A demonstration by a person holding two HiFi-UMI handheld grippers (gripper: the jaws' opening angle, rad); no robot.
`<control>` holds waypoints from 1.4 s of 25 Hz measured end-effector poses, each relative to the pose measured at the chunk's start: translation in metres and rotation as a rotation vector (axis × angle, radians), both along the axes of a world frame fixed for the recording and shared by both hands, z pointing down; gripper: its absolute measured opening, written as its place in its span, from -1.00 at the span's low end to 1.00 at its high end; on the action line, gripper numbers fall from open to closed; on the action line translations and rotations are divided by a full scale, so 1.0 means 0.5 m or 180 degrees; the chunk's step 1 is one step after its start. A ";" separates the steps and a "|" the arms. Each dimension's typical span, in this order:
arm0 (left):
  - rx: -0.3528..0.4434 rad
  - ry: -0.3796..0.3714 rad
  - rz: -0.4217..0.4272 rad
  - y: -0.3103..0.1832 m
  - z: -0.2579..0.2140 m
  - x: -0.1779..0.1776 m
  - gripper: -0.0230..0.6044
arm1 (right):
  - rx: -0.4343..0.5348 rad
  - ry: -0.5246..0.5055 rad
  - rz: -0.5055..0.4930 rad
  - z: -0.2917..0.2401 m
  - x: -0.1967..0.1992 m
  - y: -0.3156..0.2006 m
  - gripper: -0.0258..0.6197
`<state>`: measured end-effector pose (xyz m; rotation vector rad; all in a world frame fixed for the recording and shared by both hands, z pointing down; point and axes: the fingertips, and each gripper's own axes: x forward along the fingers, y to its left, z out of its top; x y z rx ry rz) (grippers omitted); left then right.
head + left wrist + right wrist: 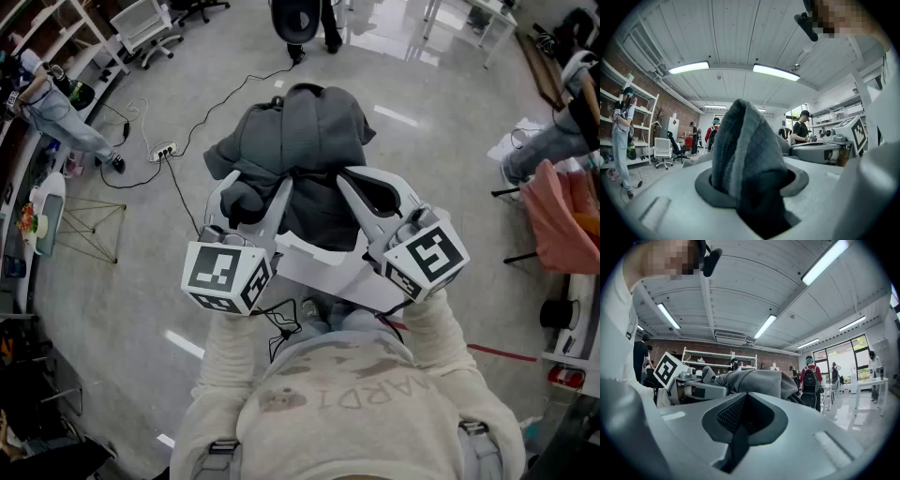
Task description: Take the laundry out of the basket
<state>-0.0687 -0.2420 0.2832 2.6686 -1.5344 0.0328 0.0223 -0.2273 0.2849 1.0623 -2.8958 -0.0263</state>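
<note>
A dark grey hooded garment (302, 141) is held up in front of me, bunched and draped over both grippers. My left gripper (246, 195) is shut on a fold of it; in the left gripper view the grey cloth (745, 150) rises straight out of the closed jaws of the left gripper (751, 190). My right gripper (367, 193) is buried in the garment's right side, and in the right gripper view the right gripper (740, 425) is shut on a thin dark strip of cloth, with the grey garment (754, 380) heaped beyond. A white basket edge (314, 267) shows below, mostly hidden.
Black cables and a power strip (165, 150) lie on the grey floor at the left. A person (58, 105) stands at the far left, another (305, 21) at the top. A pink cloth (561, 217) hangs at the right, and a red line (502, 353) marks the floor.
</note>
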 end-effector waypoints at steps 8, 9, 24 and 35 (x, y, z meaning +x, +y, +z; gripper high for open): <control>0.0066 -0.0011 -0.0018 0.009 -0.006 -0.001 -0.27 | 0.0011 -0.0033 -0.0030 0.002 -0.005 0.004 -0.84; 0.0074 -0.0009 -0.0022 0.009 -0.008 -0.002 -0.27 | 0.0013 -0.0036 -0.0036 0.000 -0.007 0.003 -0.84; -0.0006 -0.0038 -0.0031 -0.011 0.013 -0.002 -0.27 | -0.0029 -0.0161 -0.0005 -0.001 -0.002 -0.012 -0.83; -0.0722 -0.0295 -0.0017 -0.091 0.217 0.025 -0.25 | -0.0186 -0.0255 0.0232 0.039 0.070 -0.048 -0.83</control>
